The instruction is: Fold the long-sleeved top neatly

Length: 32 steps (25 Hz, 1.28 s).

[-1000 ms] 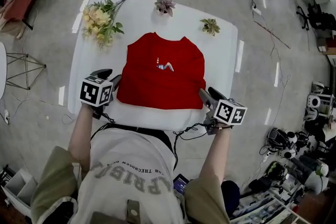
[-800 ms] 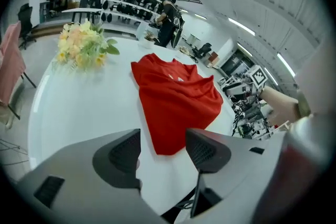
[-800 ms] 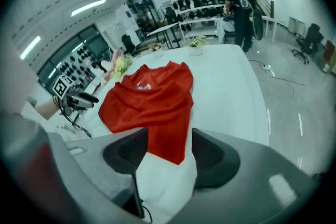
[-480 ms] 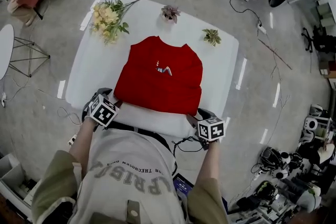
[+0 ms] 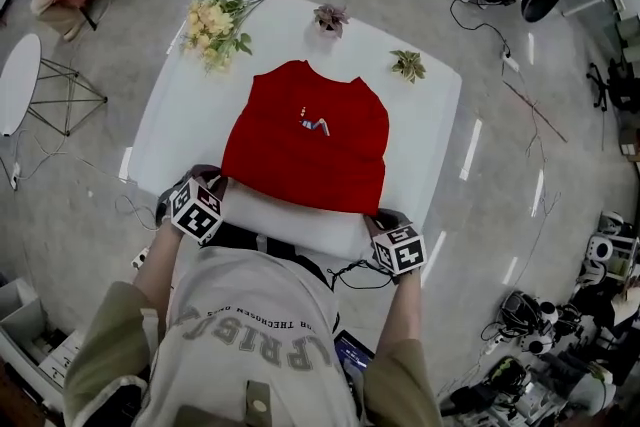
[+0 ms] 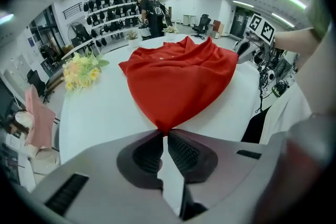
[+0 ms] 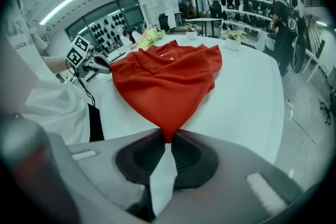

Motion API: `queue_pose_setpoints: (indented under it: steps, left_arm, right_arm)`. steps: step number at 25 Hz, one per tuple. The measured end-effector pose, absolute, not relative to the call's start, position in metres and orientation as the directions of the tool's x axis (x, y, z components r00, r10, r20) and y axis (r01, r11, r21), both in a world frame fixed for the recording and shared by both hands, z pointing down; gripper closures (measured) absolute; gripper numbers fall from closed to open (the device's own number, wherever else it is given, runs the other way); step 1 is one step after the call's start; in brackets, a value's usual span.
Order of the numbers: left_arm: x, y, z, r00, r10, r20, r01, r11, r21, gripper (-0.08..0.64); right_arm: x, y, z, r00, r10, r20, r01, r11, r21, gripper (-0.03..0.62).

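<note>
A red long-sleeved top (image 5: 308, 135) lies folded into a rough rectangle on the white table (image 5: 440, 140), collar at the far side. My left gripper (image 5: 220, 185) sits at its near left corner and my right gripper (image 5: 378, 216) at its near right corner. In the left gripper view the jaws (image 6: 164, 135) have just been closing and pinch a point of the red cloth (image 6: 178, 73). The right gripper view shows the same: jaws (image 7: 169, 140) just closed on a corner of the top (image 7: 163, 78).
A bouquet of pale flowers (image 5: 215, 23) lies at the table's far left. Two small potted plants (image 5: 330, 16) (image 5: 407, 65) stand along the far edge. The person's torso is right against the table's near edge. Chairs, cables and equipment ring the table on the floor.
Both grippers came in from beside the top to its near corners and lowered onto the hem. Their jaws now grip the cloth.
</note>
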<state>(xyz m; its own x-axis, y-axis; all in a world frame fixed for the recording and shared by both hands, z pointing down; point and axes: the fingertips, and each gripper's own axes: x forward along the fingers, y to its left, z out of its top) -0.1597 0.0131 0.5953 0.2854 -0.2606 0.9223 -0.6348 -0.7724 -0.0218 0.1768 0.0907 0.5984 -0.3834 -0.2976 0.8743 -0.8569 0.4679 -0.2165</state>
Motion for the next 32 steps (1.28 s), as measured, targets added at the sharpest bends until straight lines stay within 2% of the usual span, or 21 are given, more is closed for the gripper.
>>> queue_pose_setpoints:
  steps: [5,11,17,24,32]
  left_arm:
    - [-0.167,0.035,0.552,0.361,-0.272,0.892,-0.631,-0.775,0.019,0.526]
    - [-0.173,0.072,0.526,0.408,-0.216,0.887,-0.615,-0.783,0.092,0.526]
    - [-0.168,0.030,0.486,0.458,-0.305,0.835,-0.649,-0.756,0.080,0.526]
    - [-0.152,-0.077,0.478,0.430,-0.399,0.810,-0.682,-0.731,0.002,0.526]
    - [-0.129,-0.179,0.525,0.341,-0.358,0.869,-0.712,-0.702,-0.010,0.526]
  right_arm:
    - [0.175,0.113,0.556,-0.462,-0.304,0.833,-0.814,0.518,-0.263,0.558]
    - [0.166,0.149,0.535,-0.512,-0.220,0.831,-0.757,0.573,-0.314,0.558]
    - [0.172,0.104,0.485,-0.546,-0.341,0.765,-0.777,0.548,-0.310,0.558]
    - [0.195,0.003,0.467,-0.544,-0.435,0.717,-0.828,0.416,-0.376,0.557]
    - [0.216,-0.087,0.520,-0.399,-0.393,0.828,-0.917,0.194,-0.350,0.557]
